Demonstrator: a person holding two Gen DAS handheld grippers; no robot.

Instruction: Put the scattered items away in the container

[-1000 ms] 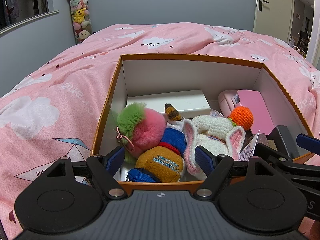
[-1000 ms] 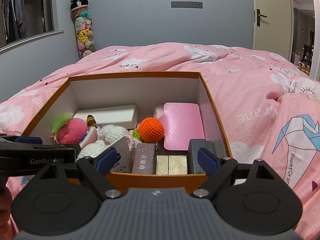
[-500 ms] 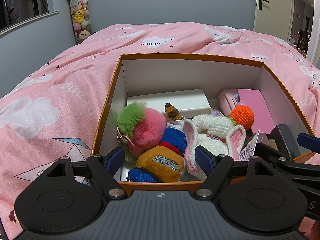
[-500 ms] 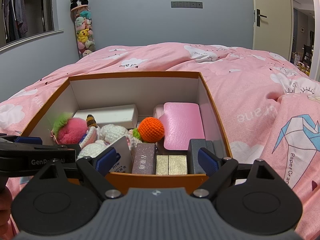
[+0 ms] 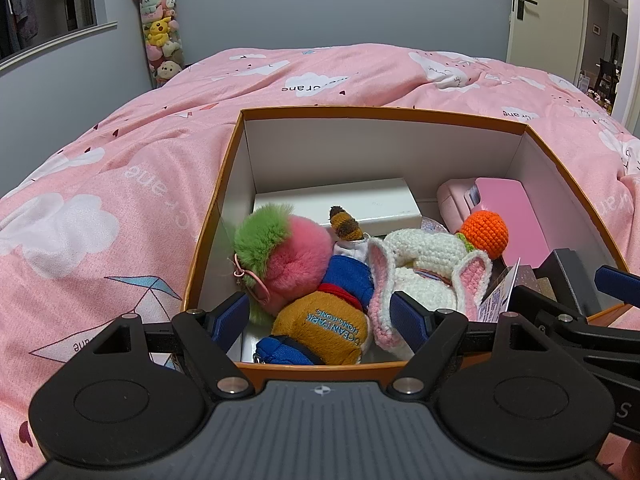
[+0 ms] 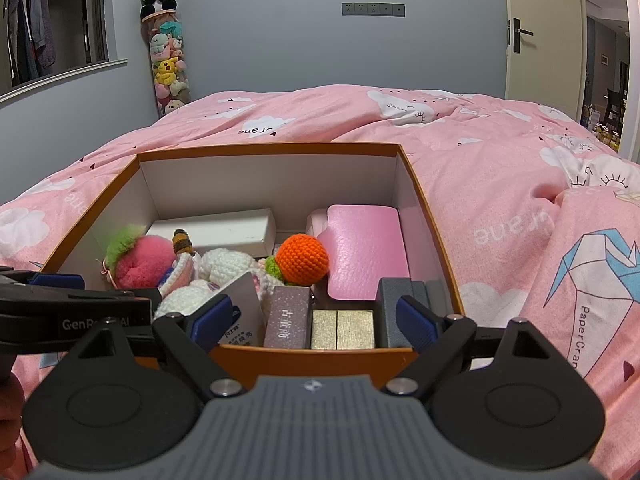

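Observation:
An orange box [image 5: 380, 113] [image 6: 264, 149] with white inner walls sits on the pink bed. Inside lie a pink-and-green fluffy ball [image 5: 276, 252] [image 6: 140, 258], a brown plush in blue [image 5: 328, 320], a white crocheted bunny [image 5: 424, 264] [image 6: 224, 266], an orange crocheted ball [image 5: 484, 232] [image 6: 302, 258], a white carton [image 5: 352, 204] [image 6: 224, 228], a pink case [image 5: 508, 208] [image 6: 364, 248], and small purple, gold and grey boxes [image 6: 340, 322]. My left gripper [image 5: 320, 316] is open at the box's near edge, holding nothing. My right gripper [image 6: 312, 318] is open there too, empty.
The pink quilt [image 5: 100, 184] [image 6: 540, 208] spreads all around the box. A tall tube of plush toys [image 6: 166, 56] stands against the grey wall at the back left. A door [image 6: 540, 28] is at the back right. A hand [image 6: 10, 408] shows at the lower left of the right wrist view.

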